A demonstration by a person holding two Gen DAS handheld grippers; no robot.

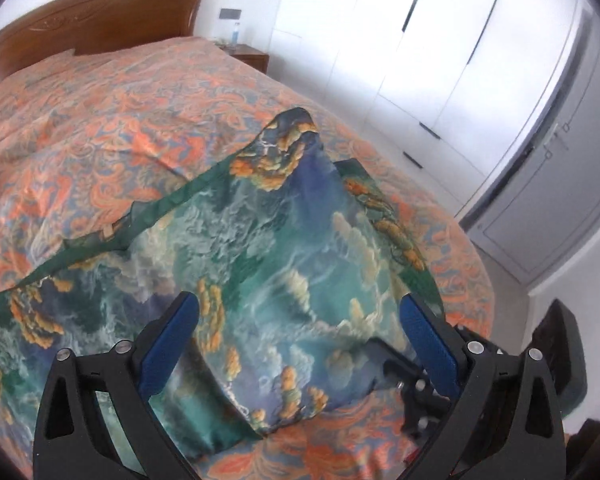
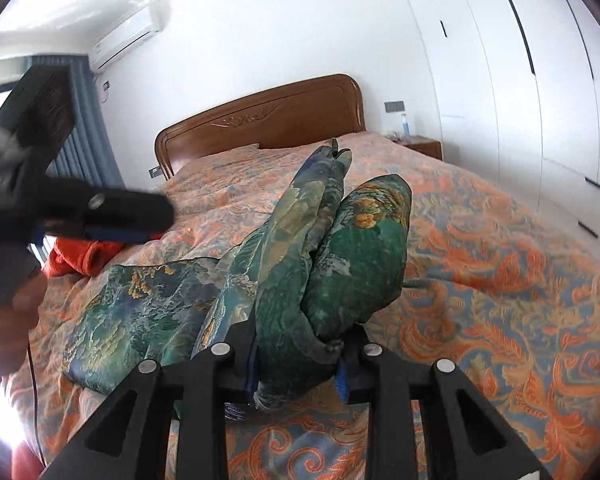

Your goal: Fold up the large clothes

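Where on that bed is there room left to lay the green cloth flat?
Bare bedspread lies right of the green cloth, toward the wardrobe, and beyond it up to the headboard. The left edge is crowded by an orange garment.

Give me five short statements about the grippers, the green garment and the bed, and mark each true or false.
1. The right gripper is shut on the green patterned garment. True.
2. The left gripper is clamped on the garment. False: its fingers are spread apart above the cloth, holding nothing.
3. The garment lies on a plain white sheet. False: the bedspread is orange and blue patterned.
4. A wooden headboard stands at the far end of the bed. True.
5. An orange-red cloth lies on the bed beyond the garment. True.
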